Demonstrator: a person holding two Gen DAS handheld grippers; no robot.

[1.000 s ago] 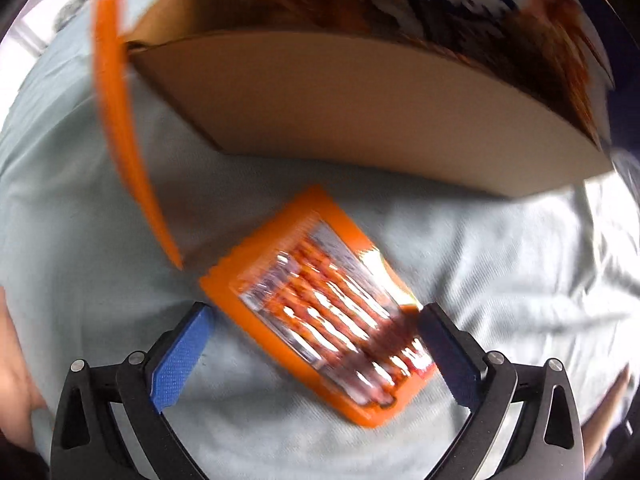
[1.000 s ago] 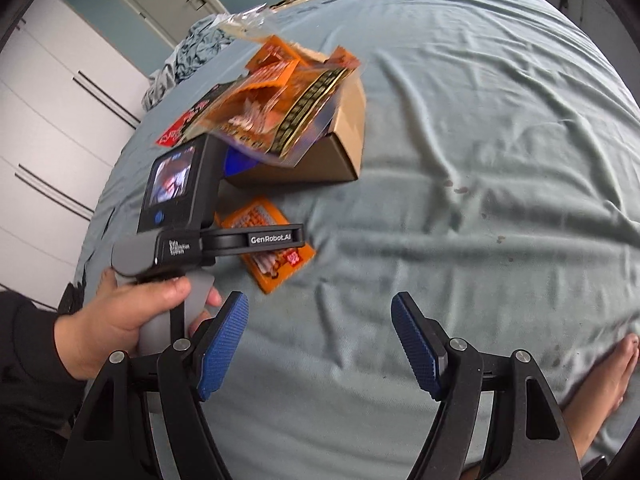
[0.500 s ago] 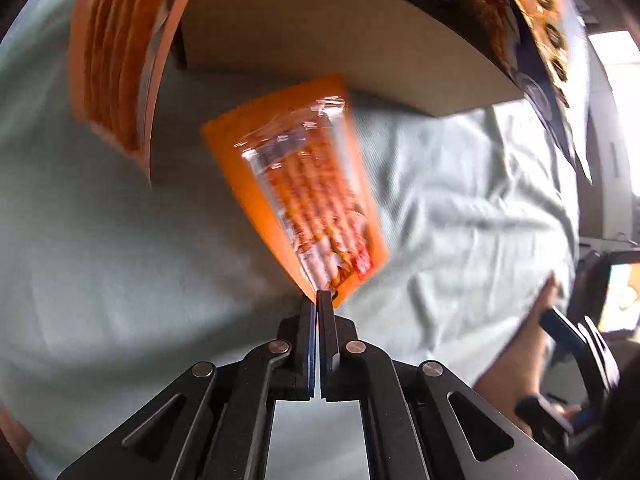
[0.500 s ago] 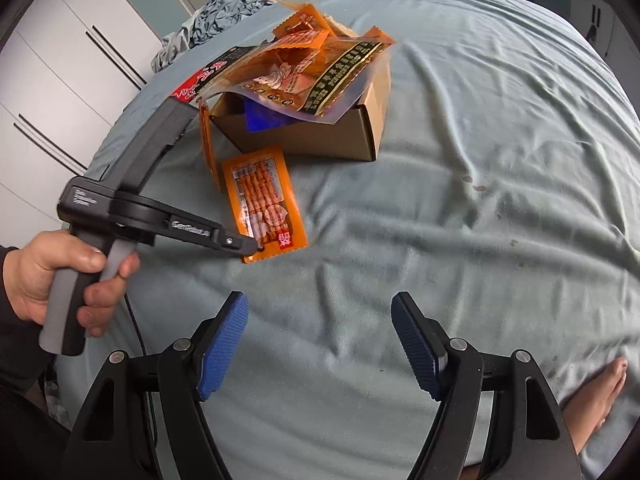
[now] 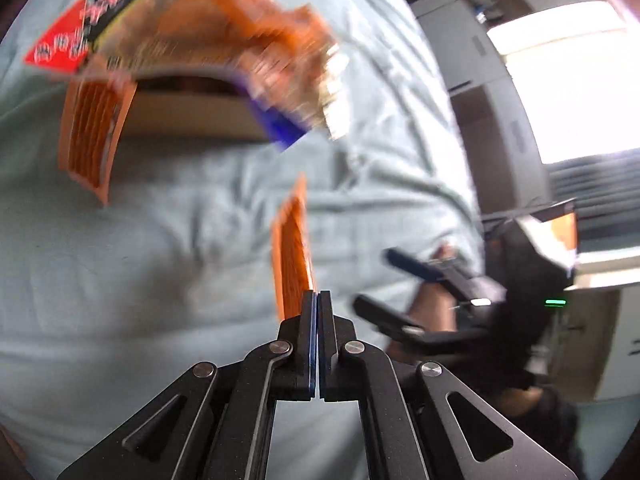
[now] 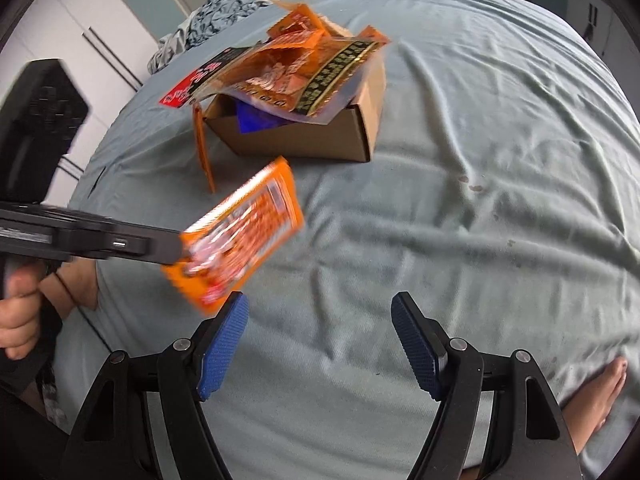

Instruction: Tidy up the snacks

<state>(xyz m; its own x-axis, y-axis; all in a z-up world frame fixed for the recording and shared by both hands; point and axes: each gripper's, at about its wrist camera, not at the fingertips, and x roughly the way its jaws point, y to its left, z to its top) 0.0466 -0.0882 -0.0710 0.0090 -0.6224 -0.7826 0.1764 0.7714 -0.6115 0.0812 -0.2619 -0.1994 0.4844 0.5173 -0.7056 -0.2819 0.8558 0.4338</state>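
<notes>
Left tool [image 5: 318, 300]: clamped on one corner of a flat orange snack packet with clear window [image 6: 240, 236], held in the air in front of the open brown cardboard box [image 6: 320, 140]. Box: on the pale blue bed sheet [image 6: 460, 220], heaped with orange snack bags. Right tool [image 6: 320, 344]: fingers apart, empty, nearer than the box.

The left gripper [image 5: 318, 300] is clamped on the corner of an orange packet [image 5: 291, 248], seen edge-on above the blue sheet [image 5: 140, 280]; beyond, blurred, a box [image 5: 192, 118] heaped with snack bags [image 5: 224, 32]; another orange packet [image 5: 94, 136] hangs at its left; the right gripper [image 5: 400, 288] stands open at right.
</notes>
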